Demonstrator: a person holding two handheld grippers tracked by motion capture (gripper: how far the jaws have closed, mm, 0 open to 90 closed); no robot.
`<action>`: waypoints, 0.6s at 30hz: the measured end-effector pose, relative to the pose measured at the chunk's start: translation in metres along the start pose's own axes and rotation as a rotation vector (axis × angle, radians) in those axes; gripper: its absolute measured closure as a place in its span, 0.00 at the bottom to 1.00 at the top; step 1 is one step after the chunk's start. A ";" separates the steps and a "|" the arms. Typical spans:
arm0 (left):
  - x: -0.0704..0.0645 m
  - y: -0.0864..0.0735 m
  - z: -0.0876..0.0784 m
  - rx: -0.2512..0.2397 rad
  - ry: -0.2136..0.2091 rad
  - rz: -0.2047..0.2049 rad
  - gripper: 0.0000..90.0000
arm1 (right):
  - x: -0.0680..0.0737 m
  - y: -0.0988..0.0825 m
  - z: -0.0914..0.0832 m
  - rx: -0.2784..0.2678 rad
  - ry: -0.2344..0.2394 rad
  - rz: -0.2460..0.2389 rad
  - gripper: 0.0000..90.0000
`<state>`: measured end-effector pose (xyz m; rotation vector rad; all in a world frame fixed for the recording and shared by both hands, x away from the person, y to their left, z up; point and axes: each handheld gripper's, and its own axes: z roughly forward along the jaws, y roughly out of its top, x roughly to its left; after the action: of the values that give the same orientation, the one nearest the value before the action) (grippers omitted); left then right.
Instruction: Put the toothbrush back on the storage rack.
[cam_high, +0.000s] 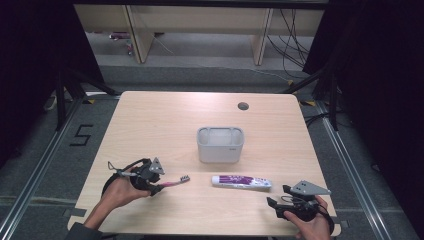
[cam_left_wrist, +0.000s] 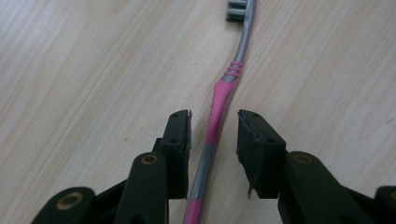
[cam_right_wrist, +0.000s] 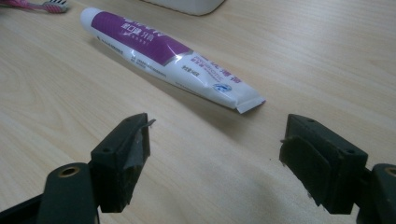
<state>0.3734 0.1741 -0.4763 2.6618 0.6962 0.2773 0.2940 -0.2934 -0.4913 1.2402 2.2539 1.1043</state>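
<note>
Two hand-held claws work over a pale wooden surface (cam_high: 150, 120), each gripped by a person's hand coming in from the near edge. A white rectangular holder (cam_high: 220, 144) stands near the middle of the surface and serves as the landmark.

Nearer than the holder and to its left, the left claw (cam_left_wrist: 214, 133) sits low over a pink and grey toothbrush (cam_left_wrist: 219, 112). Its jaws stand on either side of the handle, narrowly parted; a small gap shows on each side, so the claw is released around the toothbrush, not clenched on it. The toothbrush lies flat, with its bristled head pointing toward the space in front of the holder.

Just in front of the holder lies a white and purple toothpaste tube (cam_high: 241, 181), flat on the surface, its crimped end pointing right.

Nearer than the holder and well to its right, the right claw (cam_right_wrist: 215, 135) hangs with its jaws spread wide, released and grasping nothing. The tube's crimped end lies just beyond its jaws.
</note>
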 end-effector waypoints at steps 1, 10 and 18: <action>0.000 0.000 0.000 0.000 0.000 0.000 0.73 | 0.000 0.000 0.000 0.000 0.000 0.000 0.27; -0.001 0.008 0.007 0.041 -0.015 0.027 0.80 | 0.000 0.000 0.000 -0.001 0.002 -0.003 0.27; -0.001 0.012 0.010 0.071 -0.022 0.030 0.85 | 0.001 0.000 0.001 -0.006 0.013 0.010 0.27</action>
<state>0.3804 0.1607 -0.4807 2.7406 0.6712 0.2353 0.2939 -0.2918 -0.4923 1.2474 2.2546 1.1245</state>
